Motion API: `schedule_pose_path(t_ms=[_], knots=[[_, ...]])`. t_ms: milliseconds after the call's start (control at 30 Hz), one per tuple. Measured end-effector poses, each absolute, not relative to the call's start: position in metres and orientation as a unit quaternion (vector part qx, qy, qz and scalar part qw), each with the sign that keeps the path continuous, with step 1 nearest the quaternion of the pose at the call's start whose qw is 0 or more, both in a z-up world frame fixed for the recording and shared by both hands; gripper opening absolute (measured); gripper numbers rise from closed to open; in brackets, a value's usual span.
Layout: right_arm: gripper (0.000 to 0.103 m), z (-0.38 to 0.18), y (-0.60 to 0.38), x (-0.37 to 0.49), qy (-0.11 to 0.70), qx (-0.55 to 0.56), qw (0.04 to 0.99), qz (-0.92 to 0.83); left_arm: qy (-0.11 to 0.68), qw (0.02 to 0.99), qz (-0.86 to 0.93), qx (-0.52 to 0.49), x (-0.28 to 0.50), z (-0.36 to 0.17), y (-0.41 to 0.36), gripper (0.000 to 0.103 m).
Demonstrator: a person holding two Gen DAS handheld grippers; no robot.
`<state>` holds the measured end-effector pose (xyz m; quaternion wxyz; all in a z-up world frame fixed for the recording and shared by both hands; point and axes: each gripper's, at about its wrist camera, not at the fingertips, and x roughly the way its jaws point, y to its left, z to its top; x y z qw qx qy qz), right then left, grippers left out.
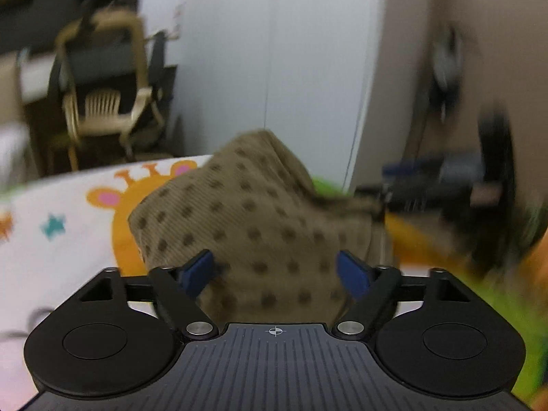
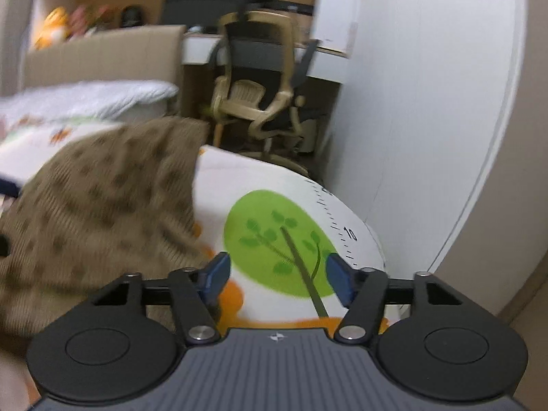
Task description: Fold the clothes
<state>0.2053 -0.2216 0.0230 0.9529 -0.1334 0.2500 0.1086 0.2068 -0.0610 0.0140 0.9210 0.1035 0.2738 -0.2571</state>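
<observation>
A tan ribbed garment with dark dots (image 1: 260, 226) lies bunched on a cartoon-print sheet (image 1: 61, 226). My left gripper (image 1: 277, 274) is open, its blue pads on either side of the cloth without pinching it. In the right wrist view the same garment (image 2: 102, 212) lies to the left. My right gripper (image 2: 277, 279) is open and empty above the sheet's green tree print (image 2: 277, 236), its left pad close to the garment's edge. The right gripper also shows, blurred, at the right of the left wrist view (image 1: 445, 185).
The sheet (image 2: 260, 178) covers a bed. A white wardrobe (image 1: 274, 51) stands beyond it. A beige office chair (image 2: 260, 78) and a desk (image 2: 205, 48) stand at the back. A white pillow (image 2: 89, 99) lies at the left.
</observation>
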Motion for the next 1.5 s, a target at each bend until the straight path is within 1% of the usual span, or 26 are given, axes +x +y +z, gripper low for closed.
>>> schedule_pose_path(t_ms=[133, 200, 300, 400, 467, 533, 600, 633, 667, 700, 767, 800, 833, 900, 933, 1000, 1167, 1233, 1300, 1333, 1367, 1433, 1467, 1500], knots=[[0.058, 0.027, -0.203, 0.173, 0.221, -0.235, 0.936, 0.141, 0.264, 0.915, -0.256, 0.165, 0.190, 0.000, -0.074, 0.074], [0.058, 0.023, -0.191, 0.162, 0.214, -0.290, 0.921, 0.148, 0.254, 0.914, -0.249, 0.194, 0.184, -0.007, -0.078, 0.072], [0.058, 0.022, -0.184, 0.147, 0.205, -0.316, 0.912, 0.162, 0.237, 0.914, -0.240, 0.227, 0.180, -0.014, -0.084, 0.070], [0.058, 0.026, -0.179, 0.137, 0.194, -0.327, 0.911, 0.158, 0.228, 0.914, -0.235, 0.240, 0.177, -0.016, -0.083, 0.061], [0.058, 0.018, -0.174, 0.140, 0.191, -0.356, 0.903, 0.146, 0.230, 0.916, -0.233, 0.233, 0.180, -0.015, -0.079, 0.052], [0.058, 0.006, -0.169, 0.147, 0.184, -0.382, 0.896, 0.135, 0.232, 0.917, -0.232, 0.227, 0.182, -0.013, -0.076, 0.051], [0.053, -0.002, -0.164, 0.162, 0.171, -0.392, 0.895, 0.125, 0.232, 0.917, -0.232, 0.229, 0.183, -0.015, -0.077, 0.050], [0.042, -0.004, -0.162, 0.168, 0.167, -0.392, 0.896, 0.122, 0.230, 0.917, -0.231, 0.229, 0.183, -0.016, -0.077, 0.048], [0.029, -0.004, -0.158, 0.174, 0.165, -0.385, 0.900, 0.123, 0.229, 0.918, -0.229, 0.229, 0.183, -0.017, -0.077, 0.042], [0.025, -0.001, -0.156, 0.178, 0.162, -0.374, 0.904, 0.127, 0.227, 0.919, -0.227, 0.228, 0.183, -0.015, -0.077, 0.037], [0.015, 0.012, -0.153, 0.180, 0.144, -0.348, 0.918, 0.125, 0.221, 0.923, -0.228, 0.218, 0.180, -0.006, -0.072, 0.014], [0.012, 0.022, -0.155, 0.177, 0.132, -0.333, 0.926, 0.122, 0.218, 0.925, -0.228, 0.213, 0.179, -0.001, -0.070, 0.011], [0.009, 0.033, -0.158, 0.173, 0.121, -0.316, 0.933, 0.119, 0.215, 0.926, -0.229, 0.208, 0.177, 0.004, -0.068, 0.011], [0.008, 0.050, -0.170, 0.162, 0.115, -0.279, 0.946, 0.115, 0.215, 0.925, -0.242, 0.198, 0.170, 0.012, -0.063, 0.008], [0.008, 0.057, -0.176, 0.156, 0.118, -0.260, 0.952, 0.114, 0.215, 0.924, -0.250, 0.194, 0.166, 0.016, -0.060, 0.008], [0.008, 0.059, -0.192, 0.145, 0.144, -0.228, 0.956, 0.116, 0.240, 0.916, -0.267, 0.178, 0.161, 0.012, -0.057, 0.008], [0.008, 0.029, -0.220, 0.136, 0.244, -0.197, 0.942, 0.122, 0.295, 0.897, -0.292, 0.153, 0.154, -0.008, -0.048, 0.009], [0.008, 0.028, -0.230, 0.131, 0.253, -0.183, 0.942, 0.125, 0.306, 0.898, -0.291, 0.124, 0.157, -0.007, -0.038, 0.011], [0.014, 0.035, -0.238, 0.128, 0.244, -0.161, 0.948, 0.128, 0.316, 0.899, -0.293, 0.072, 0.162, -0.001, -0.024, 0.021], [0.020, 0.038, -0.241, 0.126, 0.239, -0.151, 0.951, 0.129, 0.319, 0.901, -0.291, 0.049, 0.164, 0.003, -0.017, 0.035], [0.028, 0.044, -0.244, 0.127, 0.233, -0.131, 0.954, 0.133, 0.319, 0.904, -0.285, 0.028, 0.166, 0.006, -0.011, 0.045], [0.036, 0.056, -0.249, 0.133, 0.220, -0.080, 0.961, 0.145, 0.316, 0.909, -0.271, 0.001, 0.169, 0.011, -0.002, 0.053], [0.036, 0.059, -0.248, 0.139, 0.217, -0.058, 0.962, 0.155, 0.312, 0.912, -0.266, -0.015, 0.173, 0.013, -0.001, 0.057], [0.036, 0.062, -0.245, 0.148, 0.216, -0.039, 0.961, 0.168, 0.307, 0.915, -0.261, -0.032, 0.176, 0.015, 0.000, 0.057]])
